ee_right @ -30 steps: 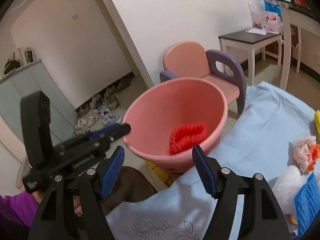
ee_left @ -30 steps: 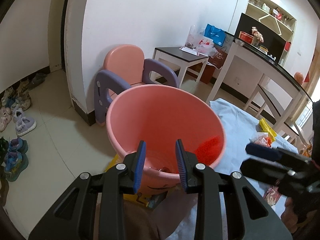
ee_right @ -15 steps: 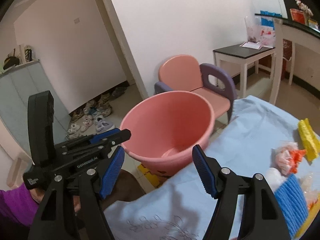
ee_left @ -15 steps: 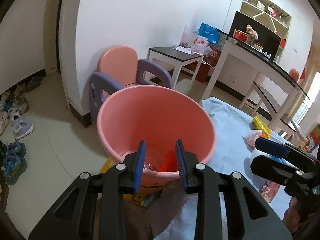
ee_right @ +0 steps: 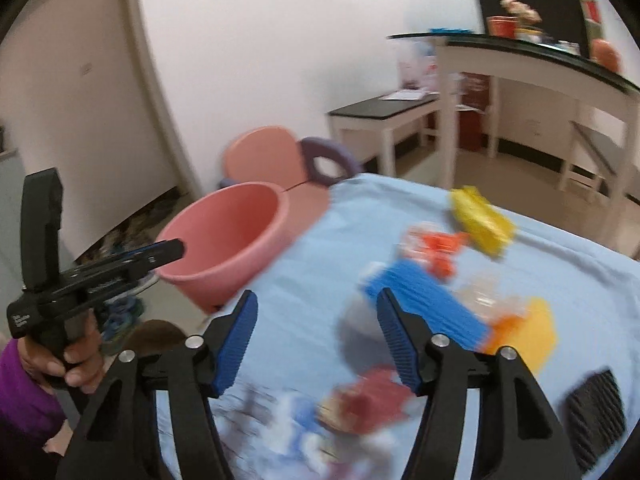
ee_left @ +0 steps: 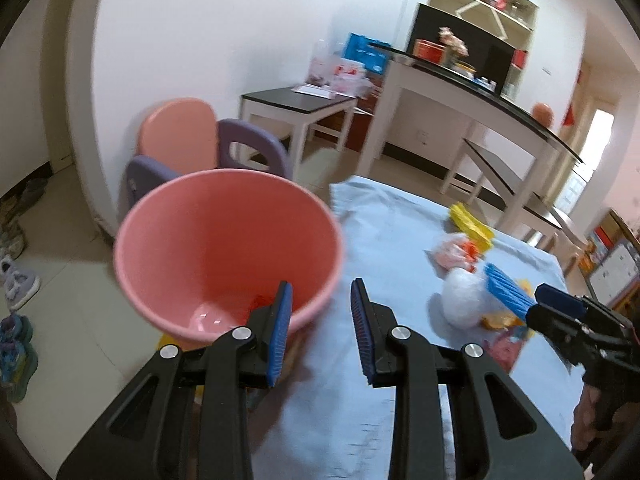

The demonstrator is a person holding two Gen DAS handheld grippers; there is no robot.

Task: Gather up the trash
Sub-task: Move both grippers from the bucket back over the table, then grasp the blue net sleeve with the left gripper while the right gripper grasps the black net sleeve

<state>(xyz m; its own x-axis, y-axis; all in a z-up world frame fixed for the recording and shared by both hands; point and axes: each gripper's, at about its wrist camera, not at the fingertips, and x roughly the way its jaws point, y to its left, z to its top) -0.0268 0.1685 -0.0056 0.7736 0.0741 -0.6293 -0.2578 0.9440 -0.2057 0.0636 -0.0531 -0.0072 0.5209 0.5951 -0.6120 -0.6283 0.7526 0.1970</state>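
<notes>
Both wrist cameras look forward and downward along their own fingers. The left view faces the pink bucket (ee_left: 228, 248) at the surface's (ee_left: 392, 240) left edge; the right faces the littered surface. Both share bucket and litter.

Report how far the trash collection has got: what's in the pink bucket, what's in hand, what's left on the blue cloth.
Done: the pink bucket holds a red piece at its bottom. In hand: nothing; the left tool and right tool are both open and empty, and the right tool's jaws have just been closing. Left: the yellow wrapper, orange scrap, blue pad, white wad and other blurred bits on the blue cloth.
</notes>
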